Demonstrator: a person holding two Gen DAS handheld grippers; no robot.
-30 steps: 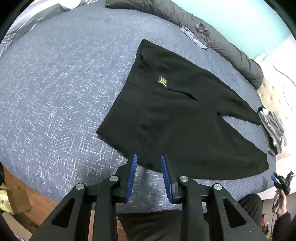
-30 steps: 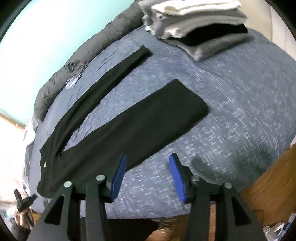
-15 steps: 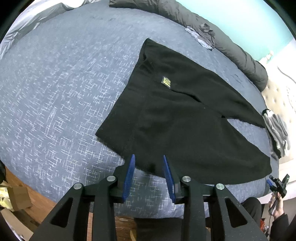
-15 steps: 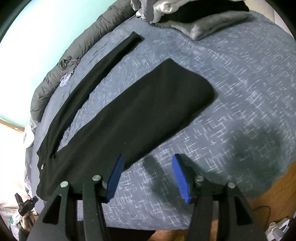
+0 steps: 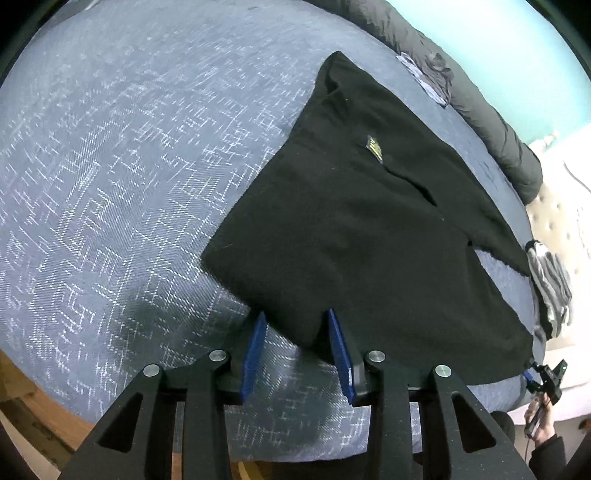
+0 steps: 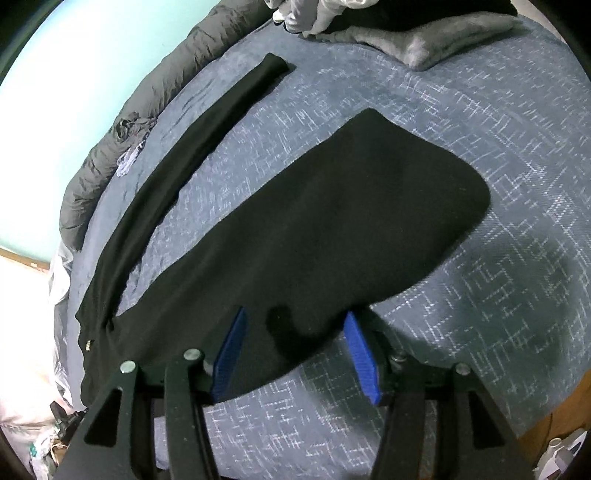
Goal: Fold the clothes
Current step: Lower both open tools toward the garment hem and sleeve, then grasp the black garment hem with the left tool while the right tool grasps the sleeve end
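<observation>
Surface: bed (image 5: pixel 110 177) with blue-grey, white-flecked cover; wooden frame at its near edge. Grey rolled duvet (image 5: pixel 491 122) along the far side under a teal wall (image 6: pixel 74 55).

Item 1: black trousers (image 5: pixel 351 236), laid flat across the bed, waist end to the left with small yellow label (image 5: pixel 373 147), two legs spread apart toward the right.

Item 2: stack of folded clothes (image 6: pixel 417 33), grey, black and white, at the far right beyond the leg ends.

Item 3: left gripper (image 5: pixel 297 350), blue pads moderately apart, empty, poised at the near waist corner of the trousers.

Item 4: right gripper (image 6: pixel 299 354), blue pads wide apart, empty, straddling the near edge of the nearer trouser leg; contact cannot be told.
</observation>
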